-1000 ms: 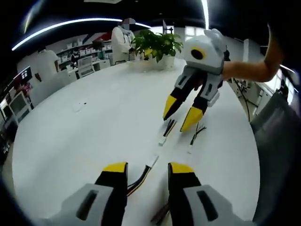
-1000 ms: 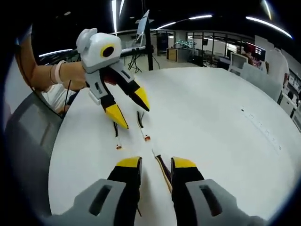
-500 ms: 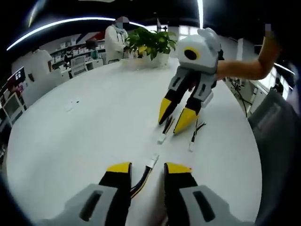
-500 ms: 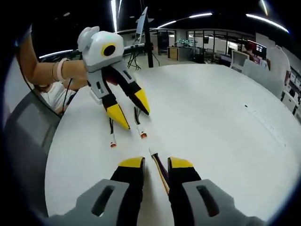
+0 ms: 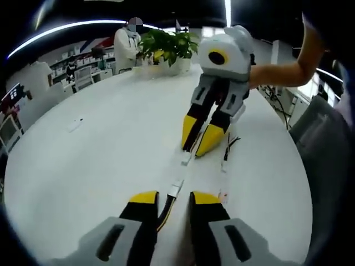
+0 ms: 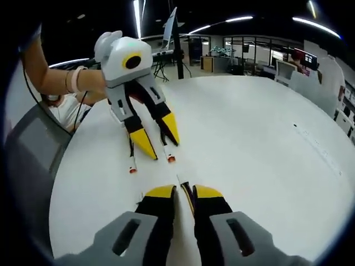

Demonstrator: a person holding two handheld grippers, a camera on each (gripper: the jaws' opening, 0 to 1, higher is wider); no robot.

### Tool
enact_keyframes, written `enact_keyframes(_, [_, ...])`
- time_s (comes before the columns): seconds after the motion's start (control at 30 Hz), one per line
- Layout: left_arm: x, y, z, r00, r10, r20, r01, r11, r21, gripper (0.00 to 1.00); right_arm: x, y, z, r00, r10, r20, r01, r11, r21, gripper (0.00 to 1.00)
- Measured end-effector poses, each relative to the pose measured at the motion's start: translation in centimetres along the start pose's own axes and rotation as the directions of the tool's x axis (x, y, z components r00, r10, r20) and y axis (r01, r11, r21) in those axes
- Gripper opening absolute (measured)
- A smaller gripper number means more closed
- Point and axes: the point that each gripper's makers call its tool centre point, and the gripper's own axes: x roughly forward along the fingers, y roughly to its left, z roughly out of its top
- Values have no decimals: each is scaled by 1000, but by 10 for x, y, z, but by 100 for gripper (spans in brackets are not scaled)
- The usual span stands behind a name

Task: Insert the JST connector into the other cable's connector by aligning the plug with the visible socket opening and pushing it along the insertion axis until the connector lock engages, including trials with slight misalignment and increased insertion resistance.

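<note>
Two grippers work over the white desk. The left gripper has its jaws nearly together around a cable, whose connector lies just ahead on the desk. The right gripper likewise straddles a second cable; firm contact cannot be confirmed for either. Both cables appear light and limp; the connectors appear small, rigid and fragile. Grip close behind each housing. A third lead lies beside them. Socket openings and locks are too small to resolve.

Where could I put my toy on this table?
The table is bare between the cables and the potted plant, apart from one small thing. It is crowded by the tongs, where the cables lie.
</note>
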Motion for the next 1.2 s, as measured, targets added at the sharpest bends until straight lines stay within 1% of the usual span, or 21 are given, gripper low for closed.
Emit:
enact_keyframes(0.1, [1,-1,0,1000,-2,-4,2,1000,22,15,1,0,0,1000,2,4,-1,1000,-15,9])
enact_keyframes(0.2, [2,-1,0,1000,-7,1,7,1000,22,15,3,-1,-1,1000,0,-2,0,999,-32,7])
enact_keyframes(0.23, [2,0,0,1000,-8,3,8,1000,20,14,4,-2,0,1000,-2,6,2,999,-45,6])
enact_keyframes(0.27, [2,0,0,1000,-11,5,10,1000,19,14,3,-1,0,1000,-2,1,2,999,-38,6])
enact_keyframes(0.37, [3,-1,0,1000,-15,8,15,1000,23,14,5,-1,1,1000,2,9,-2,999,-40,7])
enact_keyframes(0.57, [4,0,0,999,-27,17,27,999,19,13,6,2,4,1000,20,13,-19,997,-74,9])
enact_keyframes(0.6, [4,0,1,999,-30,21,29,999,21,12,7,1,5,1000,18,12,-17,996,-90,8])
enact_keyframes(0.67, [5,-3,2,998,-52,29,51,998,46,9,7,1,5,1000,18,12,-17,995,-96,8])
enact_keyframes(0.8, [8,0,4,998,-52,39,50,998,36,9,7,1,6,1000,22,16,-20,995,-98,7])
enact_keyframes(1.0, [10,2,6,997,-57,52,54,998,44,6,6,1,6,999,26,19,-24,994,-106,7])
enact_keyframes(1.1, [11,2,7,996,-66,60,62,996,60,2,6,1,6,999,28,20,-25,993,-116,6])
enact_keyframes(1.2, [11,2,7,995,-72,65,68,996,63,1,6,1,6,999,29,21,-26,992,-121,5])
